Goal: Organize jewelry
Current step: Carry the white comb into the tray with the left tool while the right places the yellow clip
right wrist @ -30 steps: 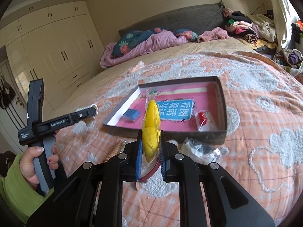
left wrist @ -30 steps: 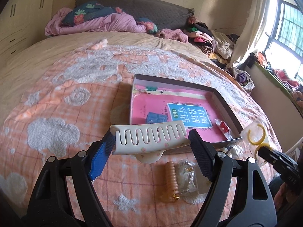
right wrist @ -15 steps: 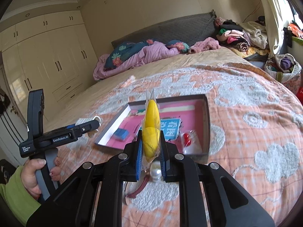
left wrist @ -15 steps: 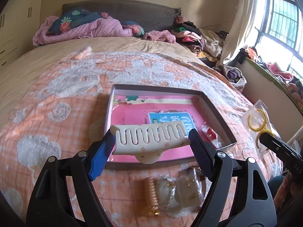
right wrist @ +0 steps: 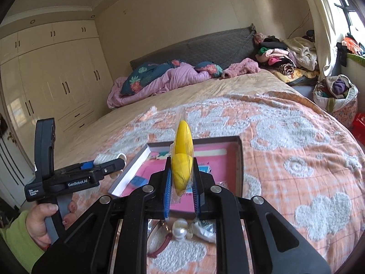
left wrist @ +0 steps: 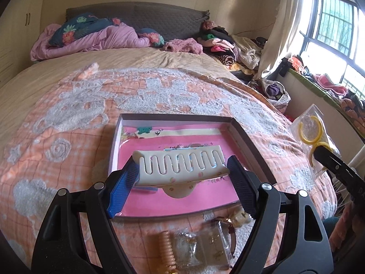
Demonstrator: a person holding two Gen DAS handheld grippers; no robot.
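I hold the left claw (left wrist: 182, 173) clamped on the cream hair comb (left wrist: 181, 167) over the box (left wrist: 246, 134) for release; the right claw (right wrist: 181, 182) pinches bagged yellow hoops (right wrist: 182, 157)

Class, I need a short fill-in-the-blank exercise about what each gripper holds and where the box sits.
1. The left gripper holds a cream hair ____.
2. The right gripper is shut on a clear bag of ____ hoops.
3. The box has a ____ lining.
4. The box rests on a ____.

Answers: comb; yellow; pink; bed
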